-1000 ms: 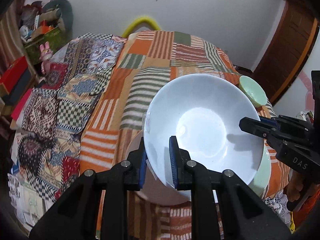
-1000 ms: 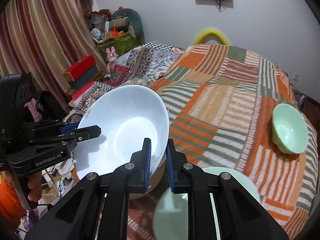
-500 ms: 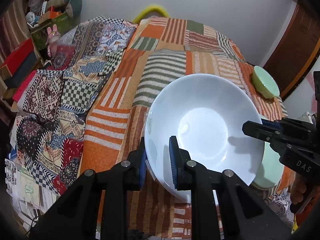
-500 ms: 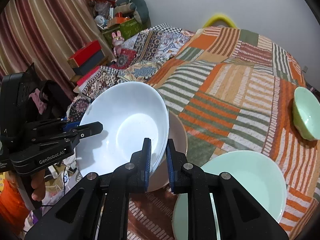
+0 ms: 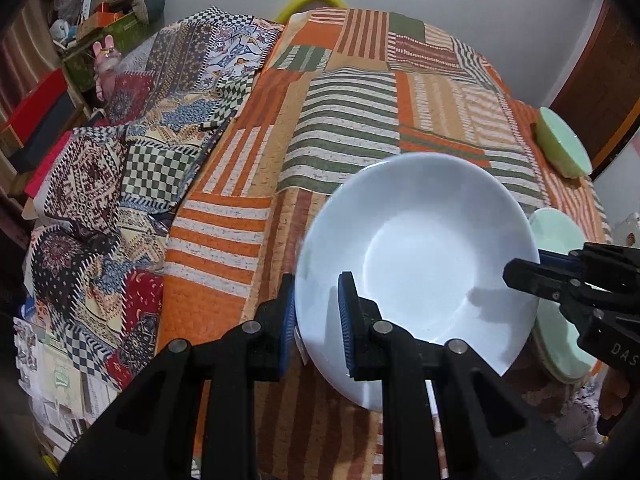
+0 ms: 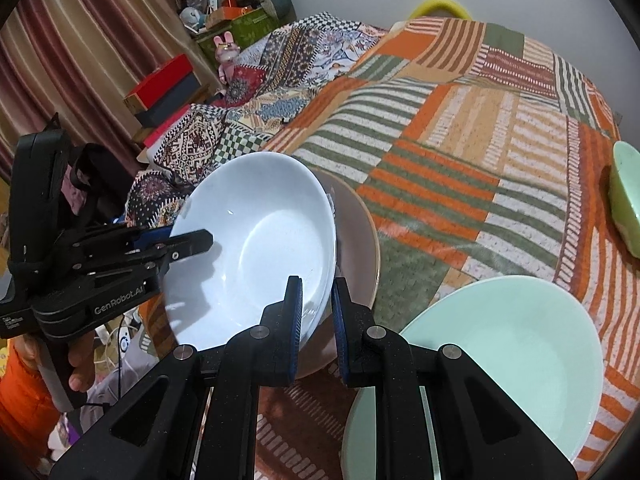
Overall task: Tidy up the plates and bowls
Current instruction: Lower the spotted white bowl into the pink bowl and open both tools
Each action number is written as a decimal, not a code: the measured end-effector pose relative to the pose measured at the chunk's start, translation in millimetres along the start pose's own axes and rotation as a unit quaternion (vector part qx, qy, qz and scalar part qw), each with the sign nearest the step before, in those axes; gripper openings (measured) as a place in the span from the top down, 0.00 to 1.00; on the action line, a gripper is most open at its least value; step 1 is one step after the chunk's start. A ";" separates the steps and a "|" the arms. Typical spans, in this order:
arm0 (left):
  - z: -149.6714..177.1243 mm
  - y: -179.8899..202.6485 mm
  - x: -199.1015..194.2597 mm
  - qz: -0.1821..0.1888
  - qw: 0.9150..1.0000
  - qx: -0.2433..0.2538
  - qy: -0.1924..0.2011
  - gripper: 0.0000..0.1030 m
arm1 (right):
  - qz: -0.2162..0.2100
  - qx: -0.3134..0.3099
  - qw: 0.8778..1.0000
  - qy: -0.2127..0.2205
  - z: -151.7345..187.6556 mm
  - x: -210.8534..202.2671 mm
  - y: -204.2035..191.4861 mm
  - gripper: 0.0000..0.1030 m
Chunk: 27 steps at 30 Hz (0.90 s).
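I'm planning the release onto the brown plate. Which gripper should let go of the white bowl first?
Probably the right gripper: it clamps the white bowl on the rim already low over the brown plate. The left gripper grips the far, raised rim and can steady it.

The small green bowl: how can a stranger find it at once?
Look at the bed with the orange striped quilt. Near its right edge, far from the other dishes, lies the small green bowl. It alone lies tipped on its side, away from the large plates.

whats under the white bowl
A brown plate lies on the quilt below the white bowl. Only its right rim shows; the bowl hides the rest, so whether they touch is unclear.
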<state>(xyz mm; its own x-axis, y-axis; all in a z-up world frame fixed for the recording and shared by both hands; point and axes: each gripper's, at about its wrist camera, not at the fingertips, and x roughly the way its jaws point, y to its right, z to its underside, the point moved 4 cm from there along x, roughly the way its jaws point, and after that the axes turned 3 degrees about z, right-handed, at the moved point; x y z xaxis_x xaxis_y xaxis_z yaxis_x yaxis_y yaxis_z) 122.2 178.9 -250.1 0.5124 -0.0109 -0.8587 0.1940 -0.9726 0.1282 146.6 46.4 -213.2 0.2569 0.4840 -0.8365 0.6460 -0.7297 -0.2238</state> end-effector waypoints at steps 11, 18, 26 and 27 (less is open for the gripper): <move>-6.3 35.5 4.4 0.031 0.998 0.046 0.007 0.83 | 0.009 -0.012 1.000 0.000 -3.7 4.2 -0.3 0.85; -9.7 29.2 -6.4 0.026 0.999 0.030 0.014 0.82 | 0.019 -0.012 1.000 0.019 -7.2 -12.5 4.6 0.85; -23.8 48.7 -37.7 0.020 0.997 0.043 0.058 0.59 | 0.039 -0.006 0.996 0.077 -16.7 -59.6 26.0 0.65; -28.0 54.3 -42.9 0.021 0.997 0.047 0.065 0.56 | 0.041 -0.003 0.996 0.082 -17.6 -64.1 29.6 0.64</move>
<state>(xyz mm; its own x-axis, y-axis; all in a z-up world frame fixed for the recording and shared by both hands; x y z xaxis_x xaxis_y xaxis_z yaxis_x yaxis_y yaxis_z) 134.1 133.1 -192.4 0.6236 -0.0275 -0.7813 0.0949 -0.9893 0.1106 161.9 2.3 -157.4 0.4221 0.4951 -0.7594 0.6219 -0.7677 -0.1548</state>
